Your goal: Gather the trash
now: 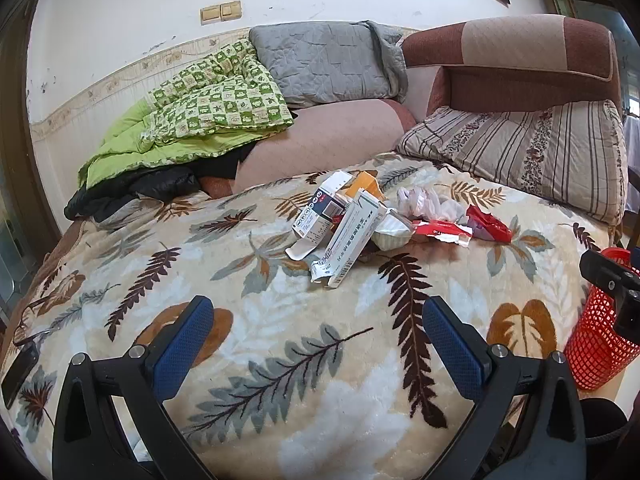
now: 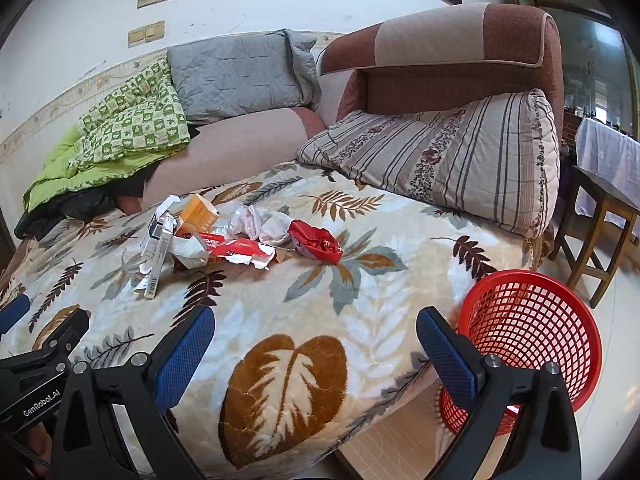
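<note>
A pile of trash lies mid-bed on the leaf-patterned blanket (image 1: 280, 344): white medicine boxes (image 1: 344, 236), an orange box (image 2: 198, 214), crumpled white tissue (image 1: 428, 202), a torn red-and-white wrapper (image 2: 240, 252) and a crumpled red wrapper (image 2: 318, 242). A red mesh basket (image 2: 528, 344) stands on the floor at the bed's near right corner. My left gripper (image 1: 318, 320) hovers open over the blanket, short of the boxes. Open too, my right gripper (image 2: 316, 332) hangs above the bed's front edge, just left of the basket. Both are empty.
A striped pillow (image 2: 460, 160) leans on the brown headboard (image 2: 460, 44) at the right. A green quilt (image 1: 192, 120), grey pillow (image 1: 328, 60) and dark jacket (image 1: 132, 192) lie at the back left. A wooden stool (image 2: 600, 220) stands right of the bed. A dark phone (image 1: 18, 372) rests at the blanket's left edge.
</note>
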`<action>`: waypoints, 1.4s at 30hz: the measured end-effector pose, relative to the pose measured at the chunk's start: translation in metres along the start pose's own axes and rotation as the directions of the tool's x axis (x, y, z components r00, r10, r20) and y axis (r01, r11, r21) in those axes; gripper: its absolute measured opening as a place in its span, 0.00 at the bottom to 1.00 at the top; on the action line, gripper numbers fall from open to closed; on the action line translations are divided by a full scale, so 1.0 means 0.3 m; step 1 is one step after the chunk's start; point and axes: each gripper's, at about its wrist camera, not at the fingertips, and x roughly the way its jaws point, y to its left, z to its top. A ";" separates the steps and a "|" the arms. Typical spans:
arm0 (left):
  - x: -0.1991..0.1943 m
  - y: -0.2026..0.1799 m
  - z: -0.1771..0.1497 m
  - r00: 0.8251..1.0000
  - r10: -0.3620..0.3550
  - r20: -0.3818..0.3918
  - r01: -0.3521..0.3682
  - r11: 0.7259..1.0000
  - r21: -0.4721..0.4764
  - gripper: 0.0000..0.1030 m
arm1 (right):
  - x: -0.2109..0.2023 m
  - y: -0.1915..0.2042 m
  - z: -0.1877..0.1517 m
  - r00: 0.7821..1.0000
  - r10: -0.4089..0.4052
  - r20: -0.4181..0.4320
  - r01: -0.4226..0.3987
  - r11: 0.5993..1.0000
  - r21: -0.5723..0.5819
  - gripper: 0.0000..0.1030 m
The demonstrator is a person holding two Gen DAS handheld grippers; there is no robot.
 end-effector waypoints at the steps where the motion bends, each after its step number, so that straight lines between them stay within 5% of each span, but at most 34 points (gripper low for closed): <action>1: 0.000 0.001 0.002 1.000 -0.005 -0.003 0.005 1.000 -0.013 1.00 | 0.002 0.001 0.000 1.000 0.001 0.000 -0.001 1.000 0.000 0.99; 23: 0.083 0.008 0.006 0.993 -0.063 -0.098 0.061 0.998 -0.030 1.00 | 0.033 0.008 -0.002 0.999 0.011 -0.045 -0.011 1.000 -0.007 0.99; 30: 0.156 0.058 0.053 0.984 -0.140 -0.111 0.134 0.989 -0.059 1.00 | 0.050 0.011 0.001 0.998 0.010 -0.069 -0.011 1.000 -0.013 0.99; 32: 0.188 0.104 0.079 0.979 -0.162 -0.125 0.150 0.984 -0.094 0.91 | 0.055 0.010 0.002 0.997 0.011 -0.075 -0.012 1.000 -0.013 0.99; 35: 0.257 0.136 0.108 0.965 -0.202 -0.166 0.184 0.976 -0.116 0.61 | 0.065 0.007 0.003 0.996 0.015 -0.085 -0.015 1.000 -0.007 0.99; 42: 0.415 0.050 0.155 0.953 -0.194 -0.232 0.202 0.979 0.009 0.59 | 0.083 0.017 0.002 0.994 0.016 -0.104 -0.018 1.000 -0.020 0.99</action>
